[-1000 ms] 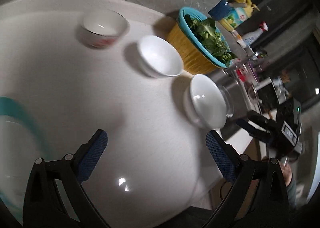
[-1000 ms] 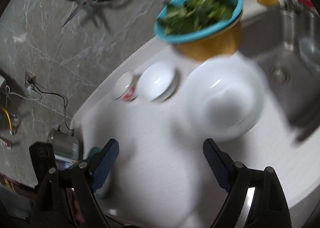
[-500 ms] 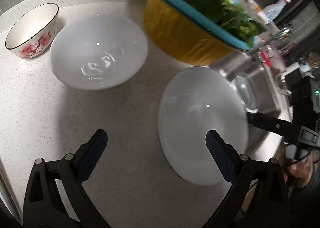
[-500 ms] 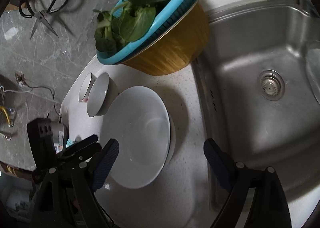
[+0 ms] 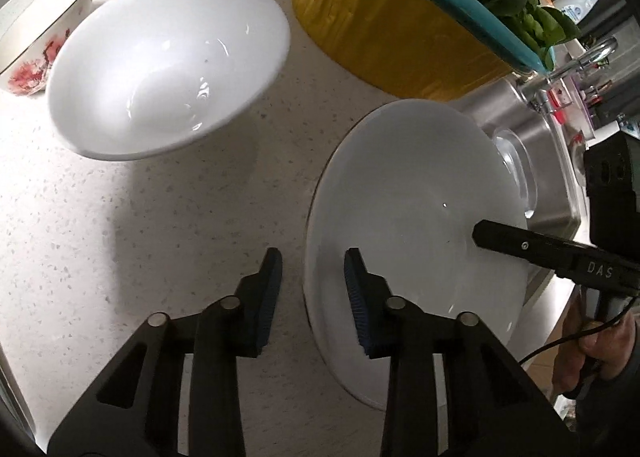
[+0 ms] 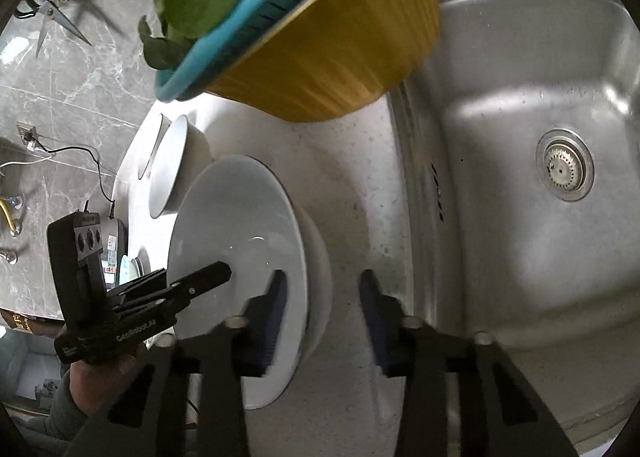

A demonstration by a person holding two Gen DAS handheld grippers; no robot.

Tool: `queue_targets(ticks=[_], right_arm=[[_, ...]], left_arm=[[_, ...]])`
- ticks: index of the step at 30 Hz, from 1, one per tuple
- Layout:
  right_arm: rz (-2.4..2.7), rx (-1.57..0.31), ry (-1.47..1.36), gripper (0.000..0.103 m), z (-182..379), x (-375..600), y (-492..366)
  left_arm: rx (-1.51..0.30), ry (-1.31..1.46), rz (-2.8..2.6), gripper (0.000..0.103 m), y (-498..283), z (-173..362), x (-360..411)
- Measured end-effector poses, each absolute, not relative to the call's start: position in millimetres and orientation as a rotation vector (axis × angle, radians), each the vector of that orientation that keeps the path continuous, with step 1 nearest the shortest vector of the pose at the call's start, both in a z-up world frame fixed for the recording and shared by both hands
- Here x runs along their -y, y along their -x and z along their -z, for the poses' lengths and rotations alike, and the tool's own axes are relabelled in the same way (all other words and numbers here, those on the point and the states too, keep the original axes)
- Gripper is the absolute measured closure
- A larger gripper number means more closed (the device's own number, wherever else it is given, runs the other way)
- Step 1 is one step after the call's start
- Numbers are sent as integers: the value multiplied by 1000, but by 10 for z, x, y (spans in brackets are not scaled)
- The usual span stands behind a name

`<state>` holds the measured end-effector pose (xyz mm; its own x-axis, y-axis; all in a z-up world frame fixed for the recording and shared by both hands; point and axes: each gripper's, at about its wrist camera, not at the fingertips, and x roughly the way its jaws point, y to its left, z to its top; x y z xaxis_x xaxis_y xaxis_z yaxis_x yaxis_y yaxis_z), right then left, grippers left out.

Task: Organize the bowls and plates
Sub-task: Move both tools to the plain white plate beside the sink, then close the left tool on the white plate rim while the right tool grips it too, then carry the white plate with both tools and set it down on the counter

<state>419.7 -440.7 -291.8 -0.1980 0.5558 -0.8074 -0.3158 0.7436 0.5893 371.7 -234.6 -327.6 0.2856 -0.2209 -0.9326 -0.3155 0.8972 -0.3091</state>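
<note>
A large white bowl [image 5: 408,197] stands on the speckled counter next to the sink. My left gripper [image 5: 312,277] straddles its near left rim, jaws partly closed with a gap, one pad inside and one outside. My right gripper [image 6: 322,297] straddles the opposite rim of the same bowl [image 6: 236,241], also partly closed with a gap. A second white bowl [image 5: 168,69] sits to the left, and a small bowl with red flowers [image 5: 36,53] beyond it.
A yellow basin with a teal colander of greens [image 5: 400,17] stands behind the bowls. The steel sink [image 6: 540,137] lies to the right, with a clear dish [image 5: 516,173] in it. Scissors [image 6: 60,1] hang on the wall.
Both grippers moved in onto the large white bowl's rim from opposite sides, and both jaws narrowed from wide open to a small gap.
</note>
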Motion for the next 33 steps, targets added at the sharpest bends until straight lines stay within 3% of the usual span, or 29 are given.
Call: queue_targets(ticks=[4,17,33], right_arm=[[-808,-1582,-190,85,2899,4391,-4188],[-799,-1599,-186,88,2803,4311,-4083],[-839,-1697,-141,87,2684,3716,-3539]], left_arm=[[-1294,510,-46,92,-3733,3320,2396],[-1287,494,-63,92,-3508,3155,2461],[-1356,603,-110,92,-2515,3023,2018]])
